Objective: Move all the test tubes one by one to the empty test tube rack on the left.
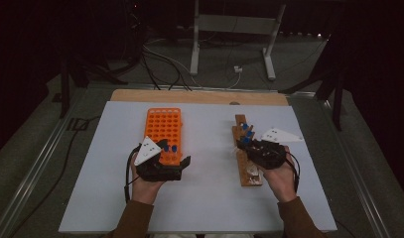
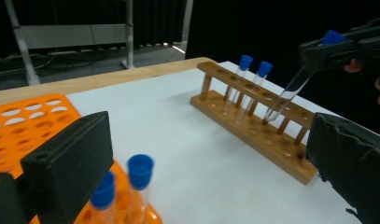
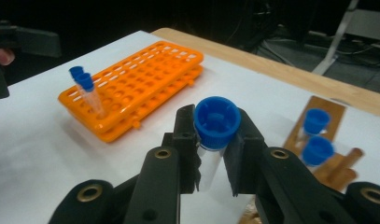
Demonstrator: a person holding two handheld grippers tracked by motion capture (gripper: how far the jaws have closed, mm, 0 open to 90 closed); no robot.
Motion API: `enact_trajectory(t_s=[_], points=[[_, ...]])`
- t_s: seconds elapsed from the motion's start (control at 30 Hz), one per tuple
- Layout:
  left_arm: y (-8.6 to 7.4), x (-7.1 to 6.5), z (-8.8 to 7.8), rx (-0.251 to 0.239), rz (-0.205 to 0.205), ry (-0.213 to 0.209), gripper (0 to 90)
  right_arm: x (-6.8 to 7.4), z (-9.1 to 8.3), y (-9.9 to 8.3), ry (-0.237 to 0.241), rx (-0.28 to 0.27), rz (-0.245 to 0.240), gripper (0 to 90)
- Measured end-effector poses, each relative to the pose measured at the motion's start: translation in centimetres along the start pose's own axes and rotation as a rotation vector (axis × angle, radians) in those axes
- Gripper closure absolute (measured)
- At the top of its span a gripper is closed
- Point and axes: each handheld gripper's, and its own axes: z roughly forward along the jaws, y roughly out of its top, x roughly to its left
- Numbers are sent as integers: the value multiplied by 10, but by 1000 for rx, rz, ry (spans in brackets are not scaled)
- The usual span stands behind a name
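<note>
A blue-capped test tube (image 3: 211,140) is clamped just under its cap by the right gripper (image 3: 214,154), tilted over the wooden rack (image 2: 253,123) at the table's right, seemingly to slot in beside two tubes (image 2: 250,86) already standing there. At left, the left gripper (image 1: 162,166) waits with jaws apart at the orange rack's (image 1: 164,126) near end, where two more capped tubes (image 3: 85,91) stand.

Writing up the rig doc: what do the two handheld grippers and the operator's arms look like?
Both the left gripper and the right gripper are black with two broad black jaws, brass-ringed holes in the linkage, a white three-cornered top plate with dark dots, and a trailing black cable. The sleeves are brown.
</note>
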Motion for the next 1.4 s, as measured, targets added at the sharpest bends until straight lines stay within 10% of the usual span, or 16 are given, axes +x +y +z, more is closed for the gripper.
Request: enact_trajectory(t_s=[0.83, 1.4], points=[[3, -47, 42, 107, 108, -49, 174, 27, 18, -1, 126, 47, -9, 764], [-7, -66, 77, 118, 144, -103, 564, 30, 22, -2, 169, 52, 9, 763]])
